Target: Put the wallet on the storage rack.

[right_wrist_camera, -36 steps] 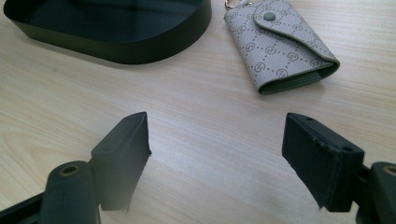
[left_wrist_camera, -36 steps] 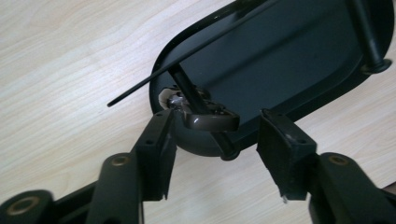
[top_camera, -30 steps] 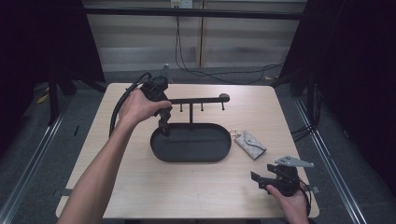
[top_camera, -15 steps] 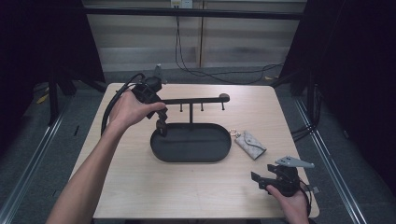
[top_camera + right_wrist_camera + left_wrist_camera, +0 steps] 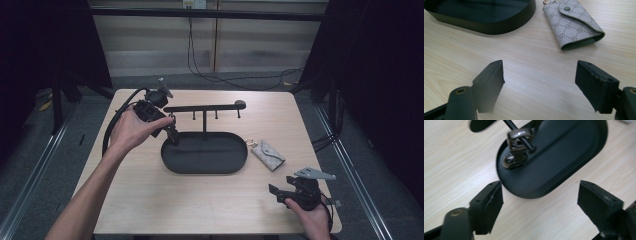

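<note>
Both forearms are bare, no sleeves showing. The left black two-jaw hand-held gripper (image 5: 170, 131) trails a thick black looping cable. The right black two-jaw hand-held gripper (image 5: 278, 191) carries a grey three-cornered plate. Jaws are blocky black pads; brass-coloured screws sit at their bases.

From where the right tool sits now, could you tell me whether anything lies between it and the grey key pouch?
Nothing visible does. In the right gripper view, bare tabletop runs from the open right tool to the grey key pouch. The black tray sits off to one side, clear of that path.
</note>
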Tool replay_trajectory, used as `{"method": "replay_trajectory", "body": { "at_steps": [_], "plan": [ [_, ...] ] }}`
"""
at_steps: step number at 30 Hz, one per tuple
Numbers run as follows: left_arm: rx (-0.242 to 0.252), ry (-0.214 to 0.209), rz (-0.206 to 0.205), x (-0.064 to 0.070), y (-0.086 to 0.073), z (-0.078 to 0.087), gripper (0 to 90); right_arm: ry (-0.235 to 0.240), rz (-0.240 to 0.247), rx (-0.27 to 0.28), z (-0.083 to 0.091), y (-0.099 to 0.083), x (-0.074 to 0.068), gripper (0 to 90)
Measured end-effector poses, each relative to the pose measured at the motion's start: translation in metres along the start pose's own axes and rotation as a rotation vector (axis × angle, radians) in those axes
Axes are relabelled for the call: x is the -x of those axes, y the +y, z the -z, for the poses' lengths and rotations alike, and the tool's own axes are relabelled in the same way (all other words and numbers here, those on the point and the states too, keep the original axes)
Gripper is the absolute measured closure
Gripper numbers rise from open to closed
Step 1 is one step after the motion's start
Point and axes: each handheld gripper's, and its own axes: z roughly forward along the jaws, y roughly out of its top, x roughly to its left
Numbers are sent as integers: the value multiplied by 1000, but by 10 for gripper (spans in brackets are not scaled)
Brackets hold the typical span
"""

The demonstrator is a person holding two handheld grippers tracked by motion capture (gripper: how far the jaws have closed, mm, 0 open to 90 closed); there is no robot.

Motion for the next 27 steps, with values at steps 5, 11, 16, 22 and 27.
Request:
{"method": "replay_trajectory", "body": {
  "at_steps": [5, 11, 16, 22, 27],
  "plan": [
    [37, -15, -27, -2, -11, -8, 178, 2, -12, 4, 1, -1, 1, 231],
    [128, 10, -50, -4, -26, -9, 175, 3, 1, 0, 0, 0, 0, 230],
    [155, 8, -80, -3, -40, -11, 175, 0, -9, -2, 0, 0, 1, 229],
    [197, -10, -92, -4, -56, -14, 176, -1, -11, -1, -1, 0, 2, 227],
    [248, -29, -117, -3, -81, -20, 175, -2, -20, -1, -1, 0, 3, 226]
  ]
}}
